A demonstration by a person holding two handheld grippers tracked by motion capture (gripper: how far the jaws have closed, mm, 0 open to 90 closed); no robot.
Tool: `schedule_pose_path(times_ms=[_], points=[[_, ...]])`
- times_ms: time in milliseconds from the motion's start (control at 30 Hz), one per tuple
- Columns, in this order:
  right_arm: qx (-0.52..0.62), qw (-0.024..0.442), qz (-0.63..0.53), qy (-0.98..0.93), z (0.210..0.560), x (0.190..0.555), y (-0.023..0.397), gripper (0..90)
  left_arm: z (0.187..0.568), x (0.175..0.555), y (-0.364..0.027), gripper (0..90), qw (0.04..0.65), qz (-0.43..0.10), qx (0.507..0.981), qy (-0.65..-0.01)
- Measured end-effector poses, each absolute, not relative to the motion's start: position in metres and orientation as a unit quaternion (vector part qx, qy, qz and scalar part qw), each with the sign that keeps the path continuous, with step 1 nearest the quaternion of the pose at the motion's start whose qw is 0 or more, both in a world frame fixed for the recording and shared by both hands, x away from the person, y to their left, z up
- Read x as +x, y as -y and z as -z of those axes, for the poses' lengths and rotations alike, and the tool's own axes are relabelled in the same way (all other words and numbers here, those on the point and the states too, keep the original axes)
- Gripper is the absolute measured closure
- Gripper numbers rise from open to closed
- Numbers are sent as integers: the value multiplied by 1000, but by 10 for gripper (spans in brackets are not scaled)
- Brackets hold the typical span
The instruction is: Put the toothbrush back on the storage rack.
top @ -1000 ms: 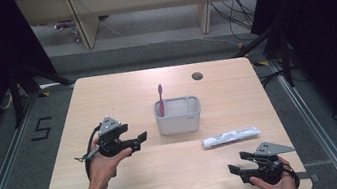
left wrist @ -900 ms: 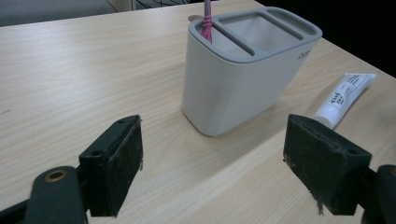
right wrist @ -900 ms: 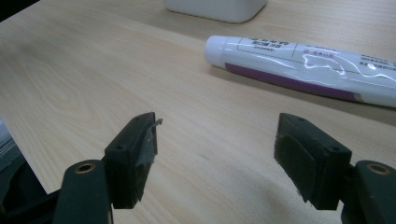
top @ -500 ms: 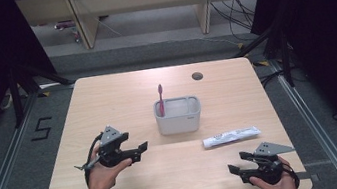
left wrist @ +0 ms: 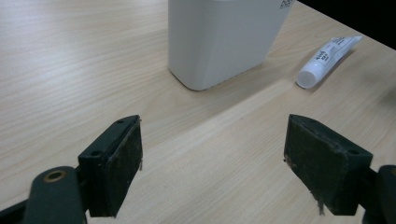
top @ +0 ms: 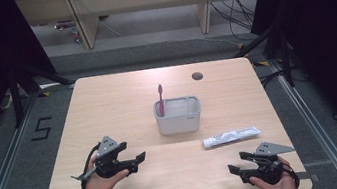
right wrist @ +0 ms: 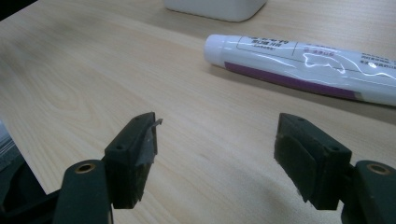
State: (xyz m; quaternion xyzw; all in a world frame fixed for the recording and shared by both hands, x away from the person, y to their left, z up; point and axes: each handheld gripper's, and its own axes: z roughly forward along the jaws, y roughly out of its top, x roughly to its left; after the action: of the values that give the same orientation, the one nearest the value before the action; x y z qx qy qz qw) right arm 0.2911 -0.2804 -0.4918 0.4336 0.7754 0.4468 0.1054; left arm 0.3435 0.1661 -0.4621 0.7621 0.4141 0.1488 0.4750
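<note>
A white two-compartment holder (top: 178, 115) stands mid-table with a red toothbrush (top: 160, 98) upright in its left compartment. A white toothpaste tube (top: 231, 136) with a purple stripe lies flat to the holder's right front. My left gripper (top: 138, 159) hovers low at the front left, open and empty, its jaws pointing at the holder (left wrist: 224, 39) and the tube's cap (left wrist: 310, 77). My right gripper (top: 233, 170) rests at the front right corner, open and empty, jaws facing left, with the tube (right wrist: 303, 63) just beyond them.
The wooden table (top: 121, 96) has a round cable hole (top: 197, 76) at the back right. Its front edge runs close under both hands. Shelving legs and cables stand on the floor behind, and a "5" floor mark (top: 41, 128) lies left.
My left gripper has drifted toward the front edge and slightly right, sinking lower over the table. The right gripper, holder and tube have stayed put.
</note>
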Motion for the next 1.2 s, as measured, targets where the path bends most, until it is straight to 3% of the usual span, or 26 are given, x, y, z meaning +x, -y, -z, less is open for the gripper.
schedule_pose_path(times_ms=[1200], points=[[438,96,-441,-778,491,290,281,305,495,298,-167,165,446,-120,797,-390]])
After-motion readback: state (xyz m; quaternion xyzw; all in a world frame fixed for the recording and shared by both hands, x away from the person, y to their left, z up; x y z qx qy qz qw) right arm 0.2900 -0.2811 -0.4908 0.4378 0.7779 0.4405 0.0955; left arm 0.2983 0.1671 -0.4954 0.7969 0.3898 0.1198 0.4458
